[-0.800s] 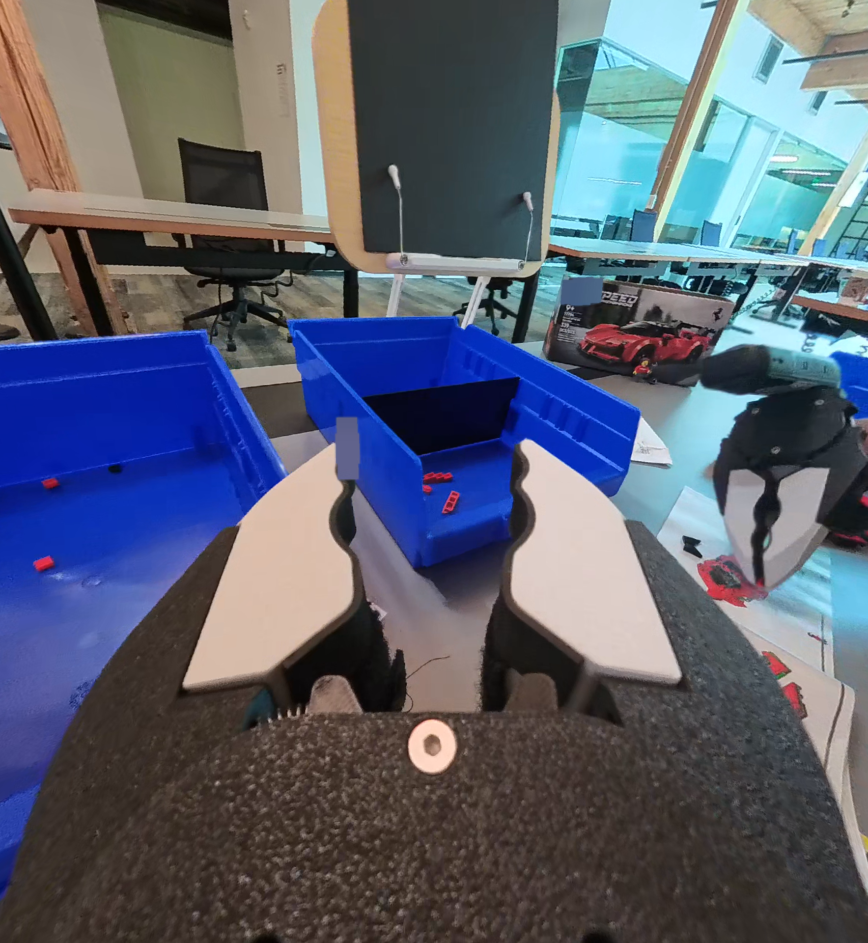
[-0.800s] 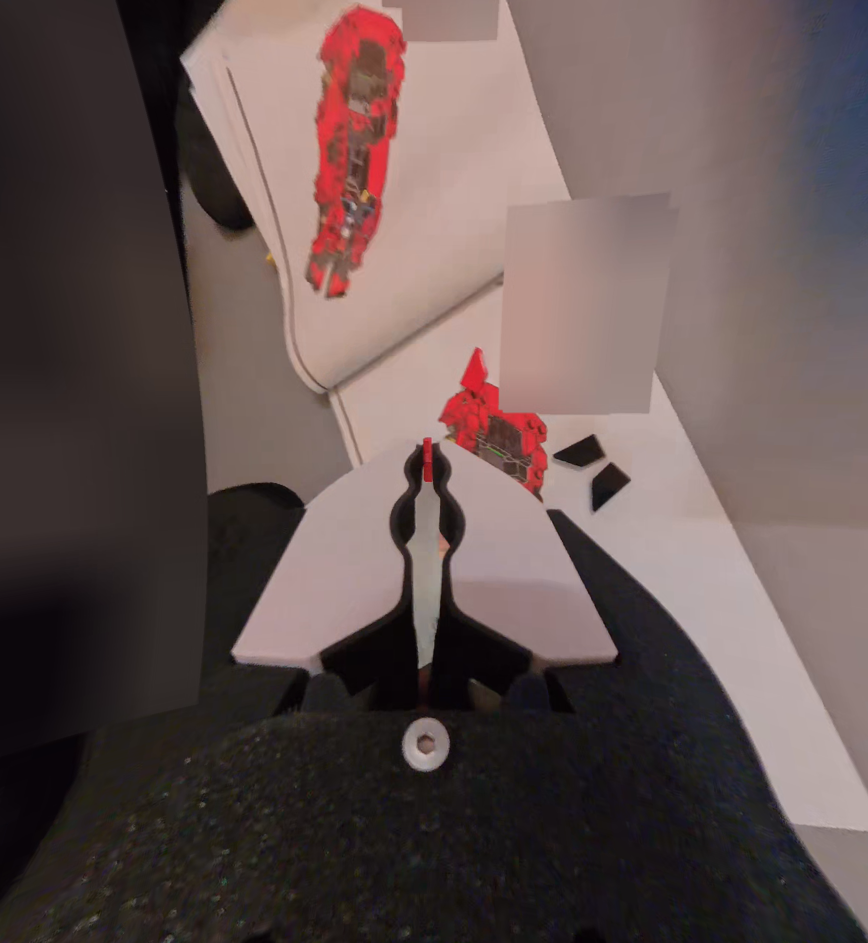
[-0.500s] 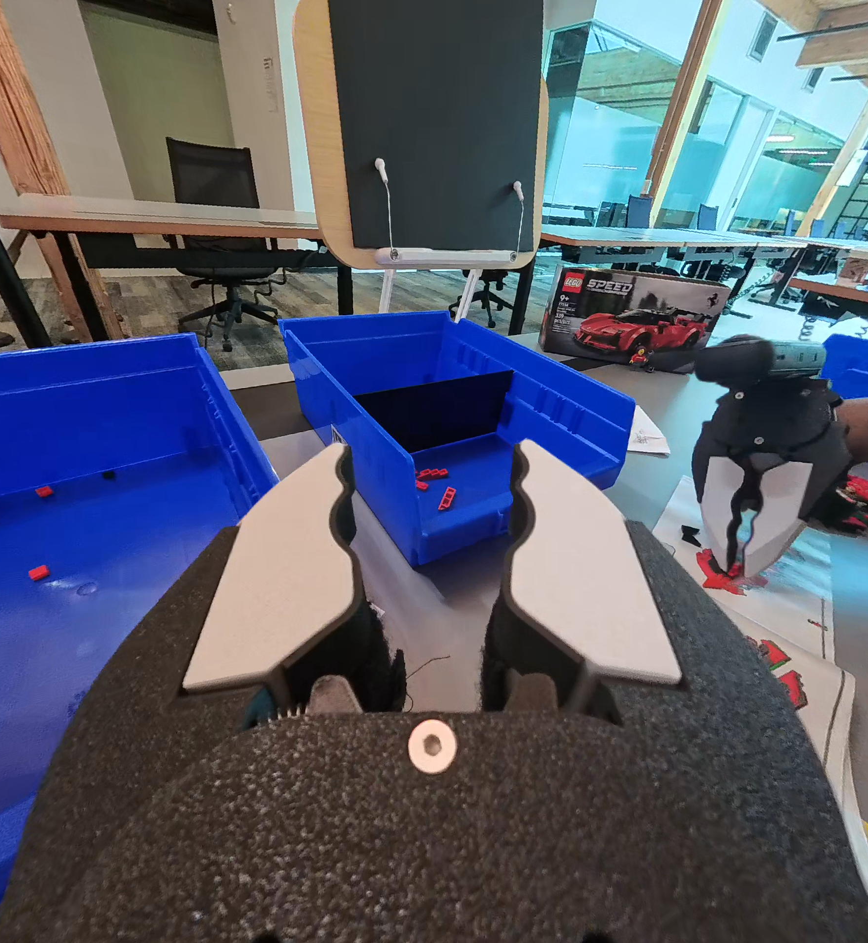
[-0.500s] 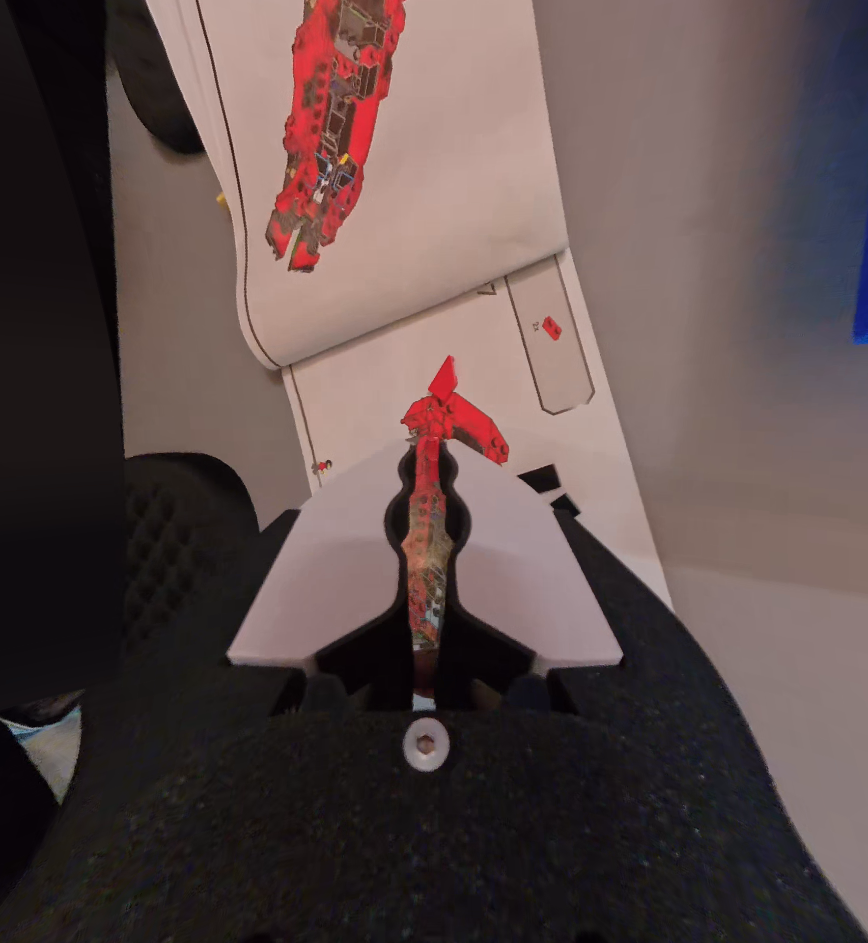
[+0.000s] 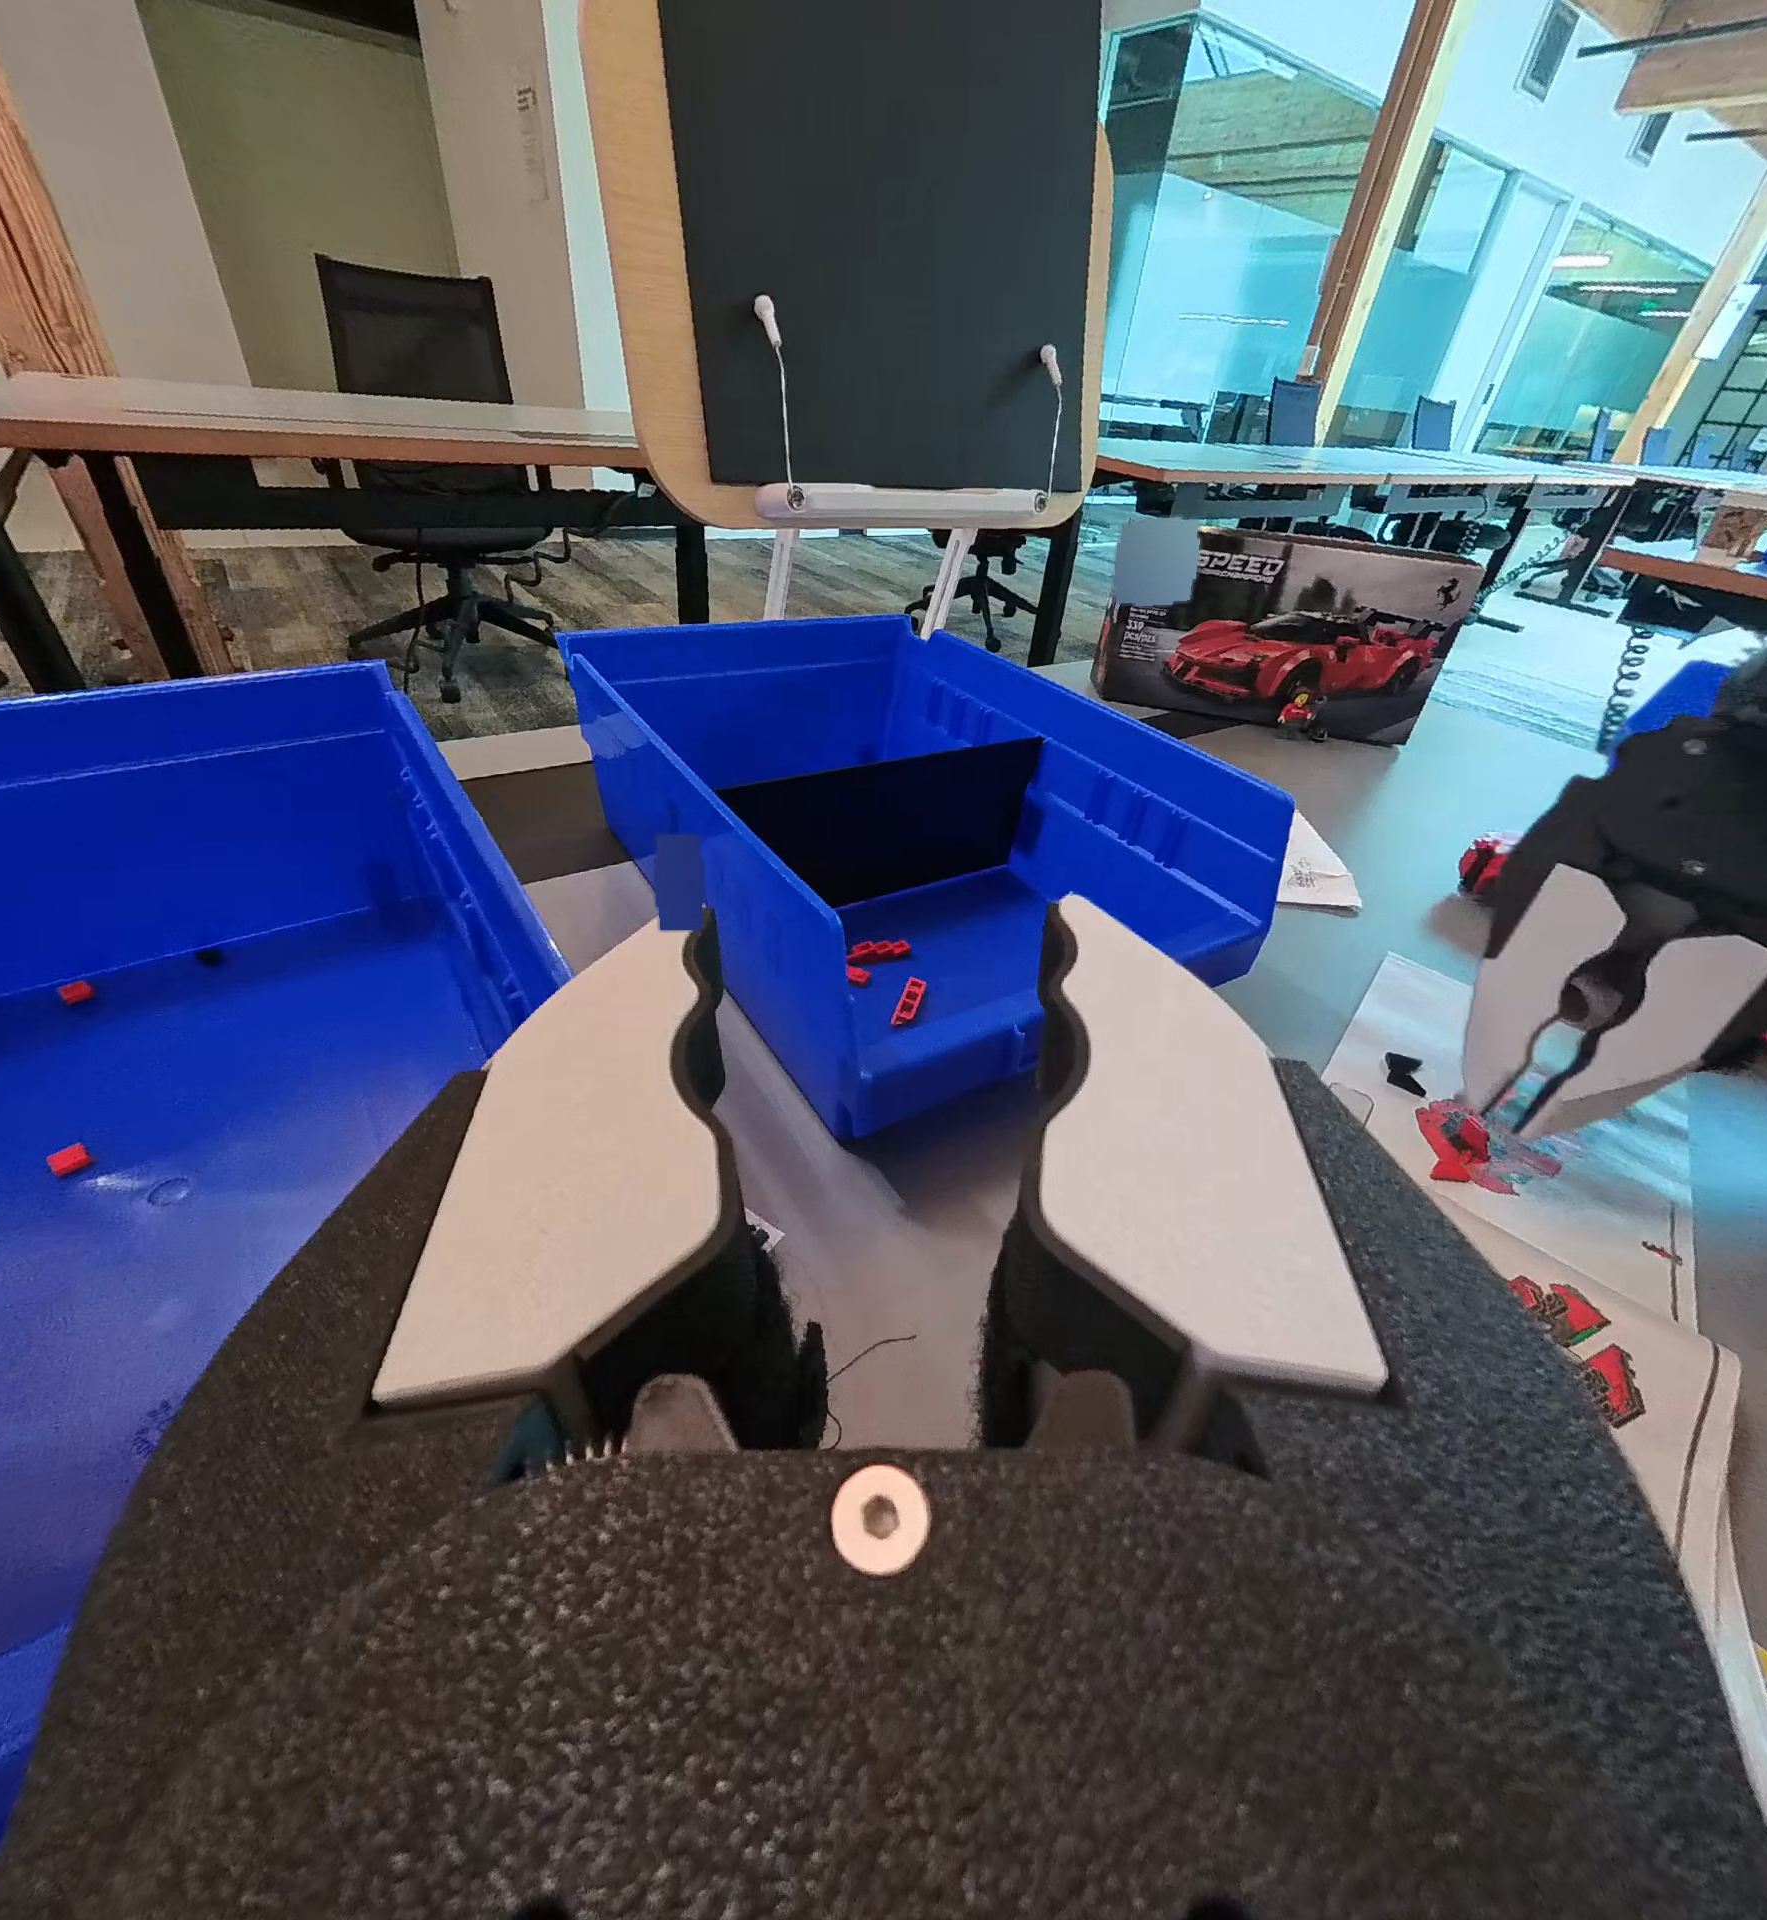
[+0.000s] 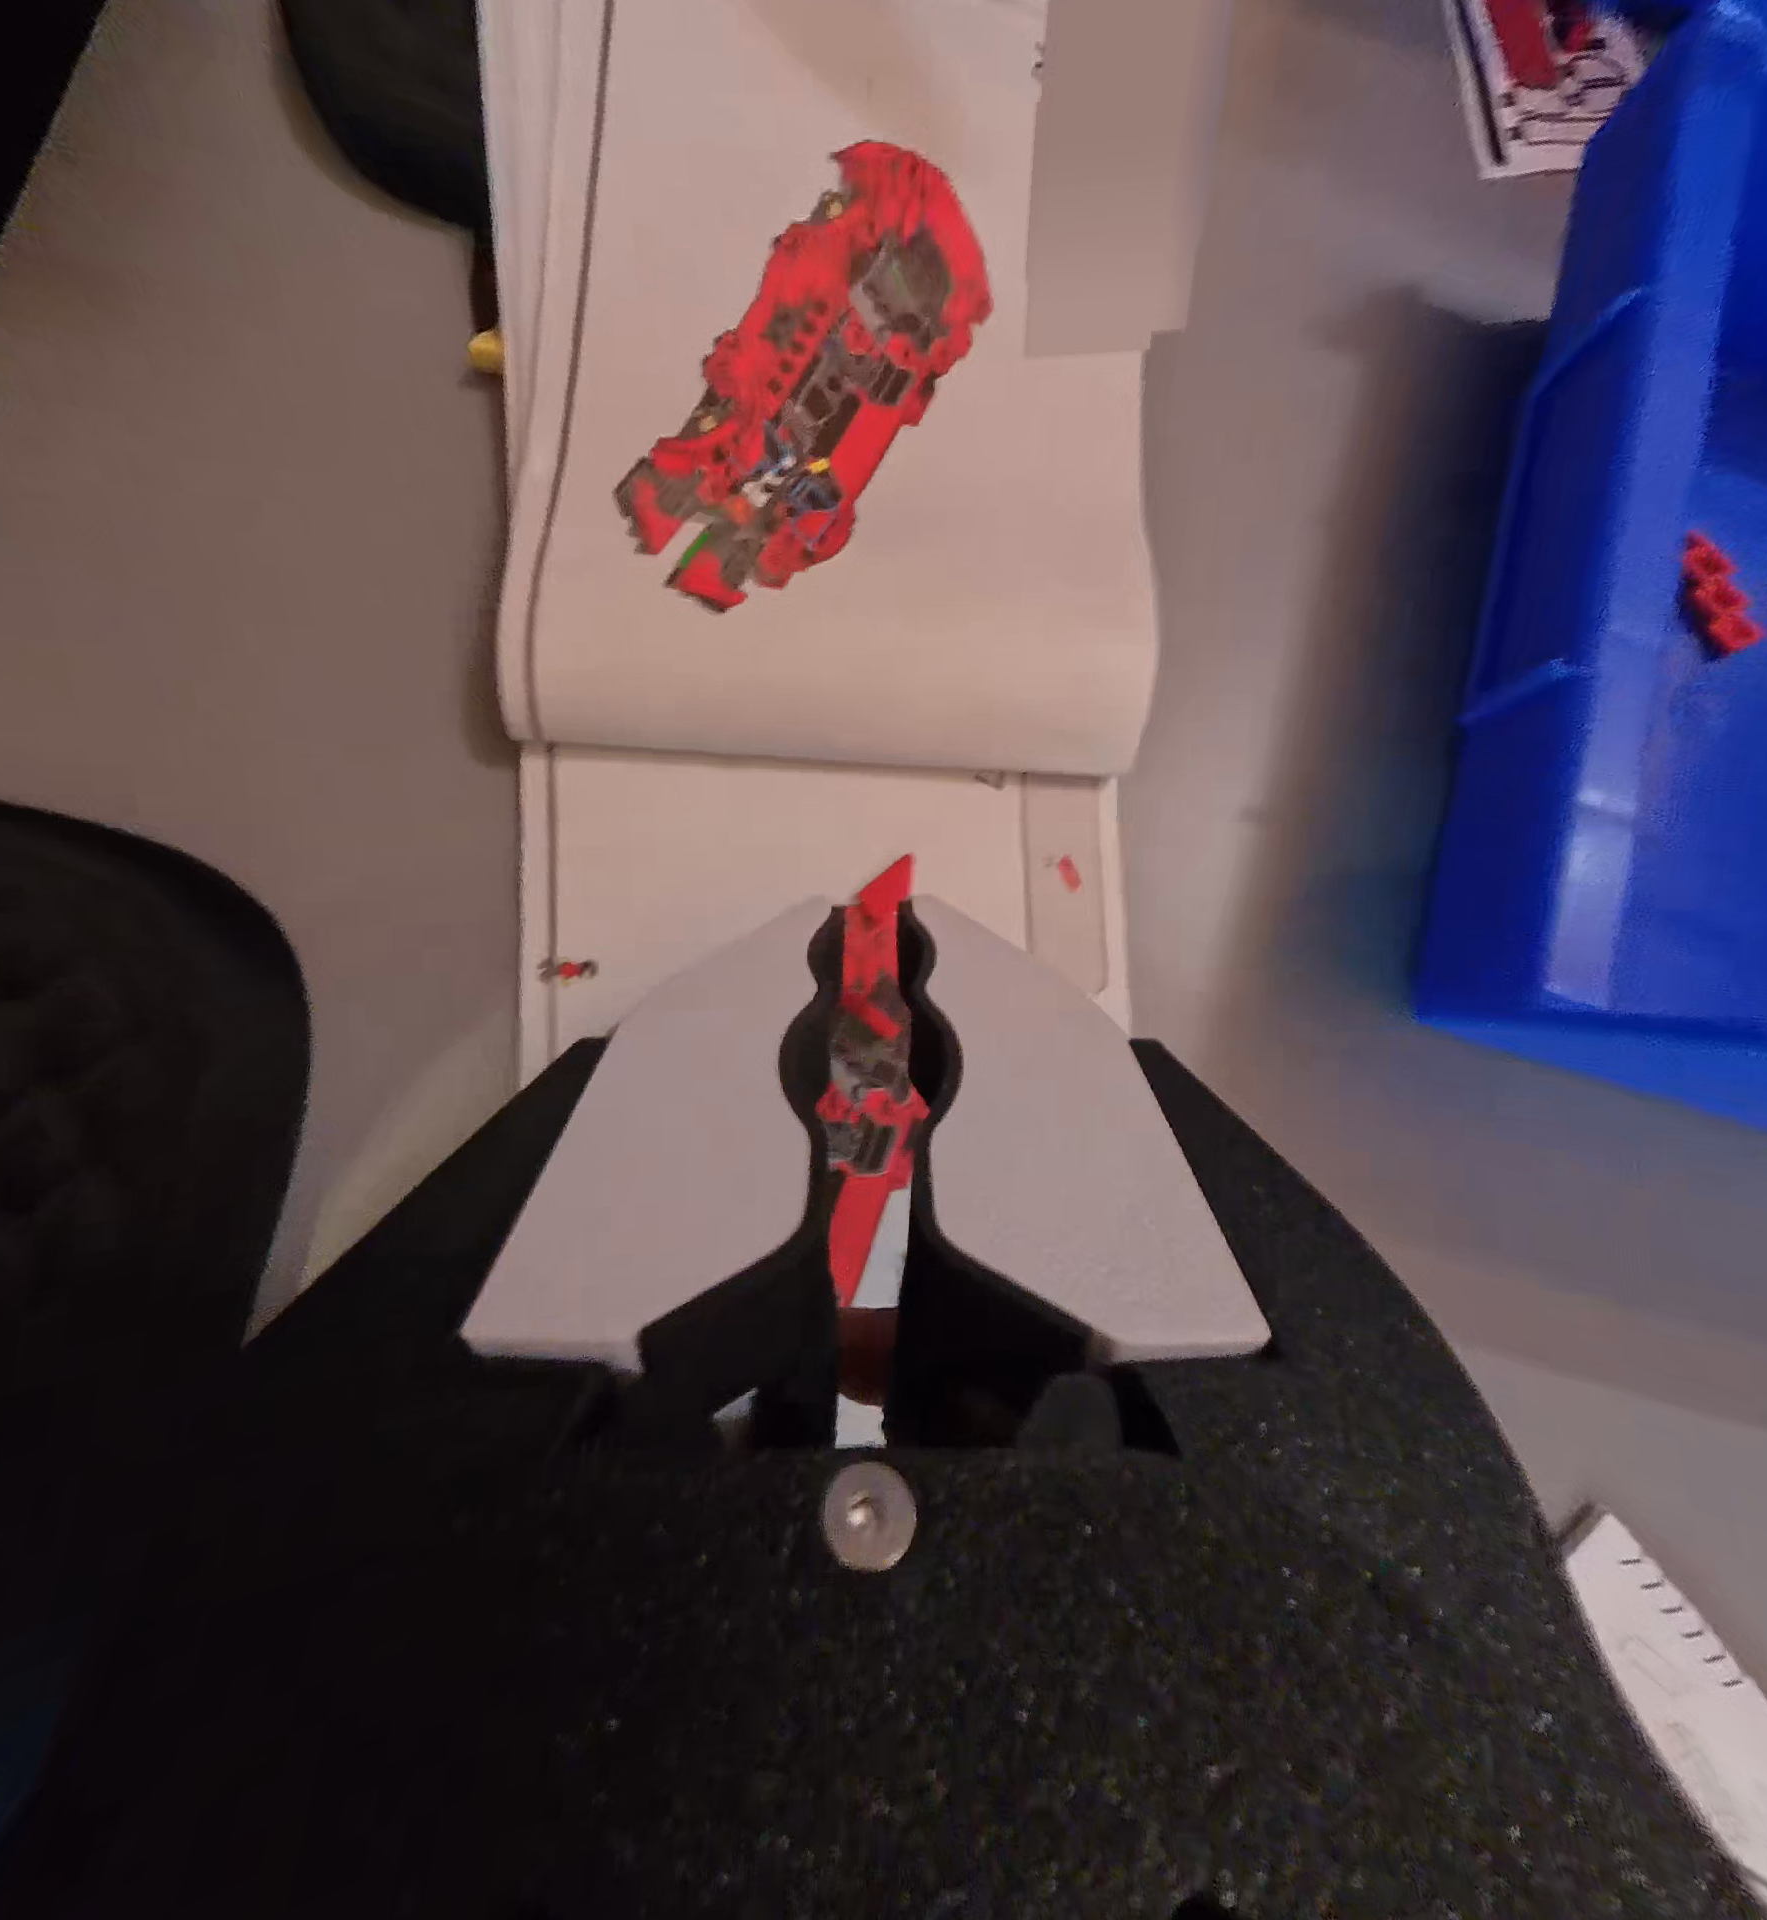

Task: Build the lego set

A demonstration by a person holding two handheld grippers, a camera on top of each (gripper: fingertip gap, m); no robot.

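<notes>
The right gripper (image 6: 874,914), fingers clenched on a small red piece (image 6: 881,891), hangs over the manual (image 6: 827,665); the left gripper (image 5: 874,997), fingers spread, faces the bin (image 5: 1149,821).

Our left gripper (image 5: 874,997) has a body of black, grainy-textured foam-like material, broad and rounded, with a single silver hex-socket screw (image 5: 880,1521) set in its middle. Its two fingers (image 5: 588,1174) are flat pale grey plates with wavy black-edged inner sides, black padding at their roots. A thin loose thread (image 5: 863,1356) curls between them. Our right gripper (image 6: 884,935) is built alike: the same black speckled body, a silver screw (image 6: 867,1523), and pale grey fingers (image 6: 1055,1143) with scalloped black inner edges.
</notes>
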